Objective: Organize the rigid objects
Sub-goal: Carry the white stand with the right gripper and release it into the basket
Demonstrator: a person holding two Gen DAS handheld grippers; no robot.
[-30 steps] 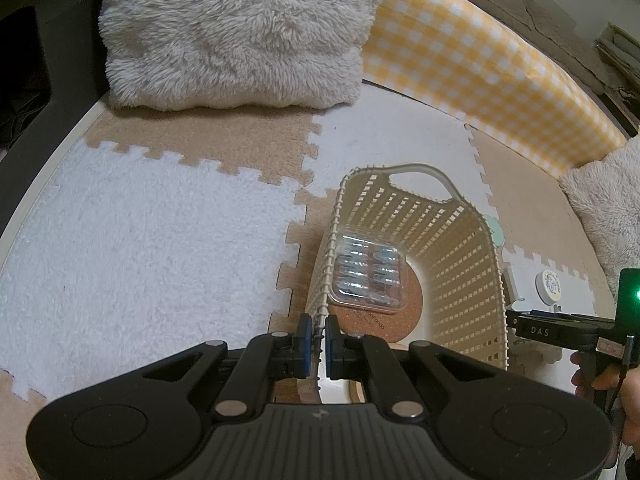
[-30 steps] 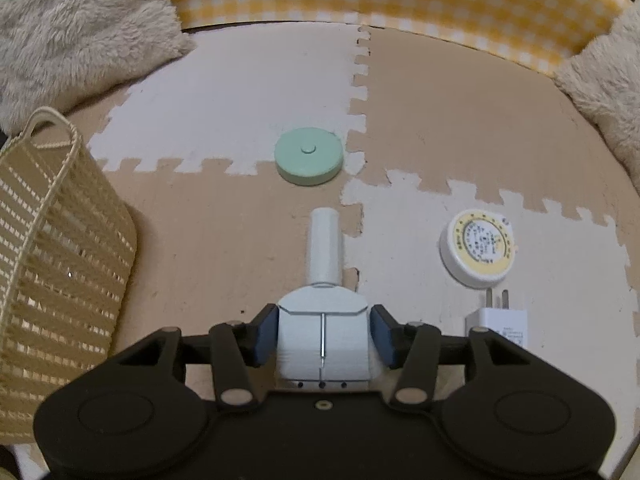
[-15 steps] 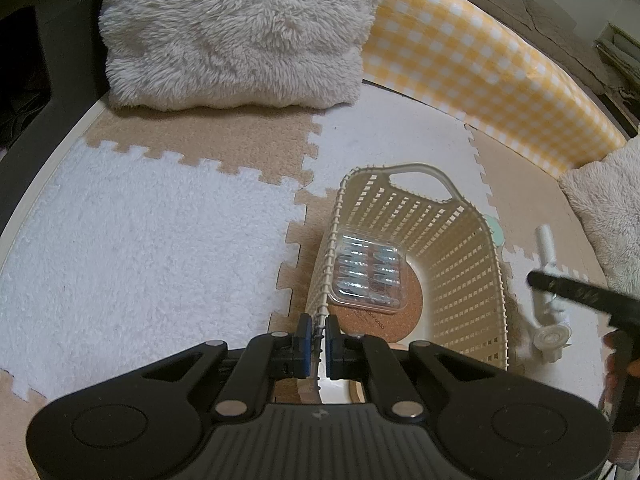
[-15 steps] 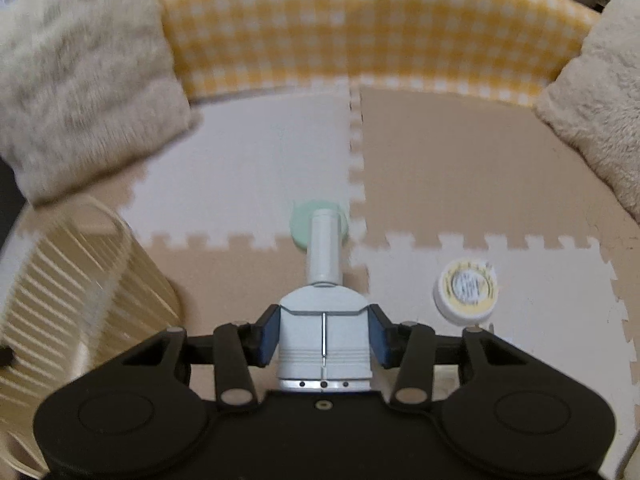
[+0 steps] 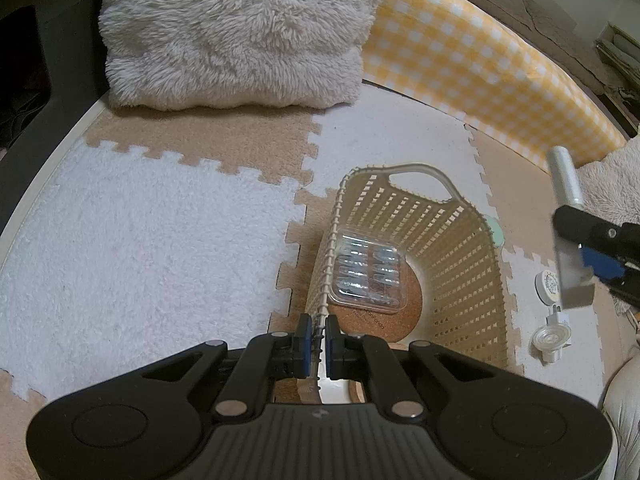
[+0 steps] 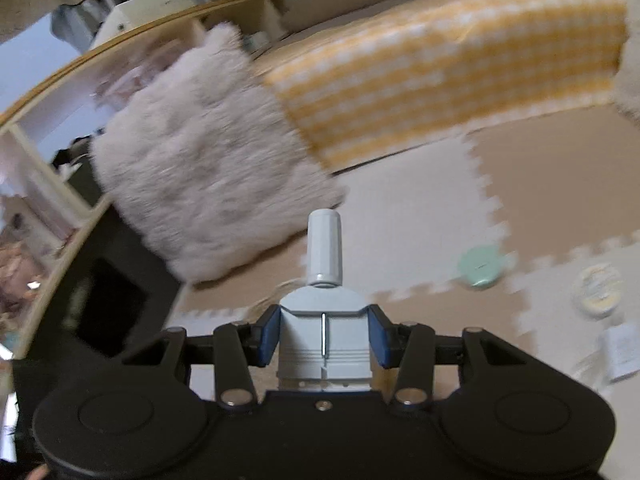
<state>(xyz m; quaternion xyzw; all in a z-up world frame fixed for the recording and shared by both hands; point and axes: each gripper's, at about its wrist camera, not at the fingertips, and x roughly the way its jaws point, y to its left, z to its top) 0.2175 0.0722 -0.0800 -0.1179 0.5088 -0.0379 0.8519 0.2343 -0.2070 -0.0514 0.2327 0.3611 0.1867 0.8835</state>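
Note:
A cream lattice basket [image 5: 460, 264] stands on the foam mat and holds a clear plastic case [image 5: 366, 276] on a cork disc [image 5: 400, 312]. My left gripper [image 5: 316, 338] is shut on the basket's near rim. My right gripper [image 6: 322, 338] is shut on a pale grey bottle [image 6: 324, 320] with a white cylindrical cap, lifted above the mat; in the left wrist view the bottle [image 5: 568, 232] hangs in the air just right of the basket. On the mat lie a mint green disc [image 6: 480, 266], a round white and yellow tin [image 6: 596, 290] and a white plug adapter [image 6: 620, 350].
A fluffy cream cushion [image 5: 236, 32] and a yellow checked bolster [image 5: 480, 64] line the far edge of the mat. A second fluffy cushion [image 5: 616, 184] sits at the right. A small clear round part [image 5: 550, 340] lies by the adapter. Dark furniture [image 6: 116, 300] stands left.
My right gripper has risen off the mat with the bottle and tilted up and rolled left, so the cushion and bolster now fill its view. The left gripper stayed still on the basket rim.

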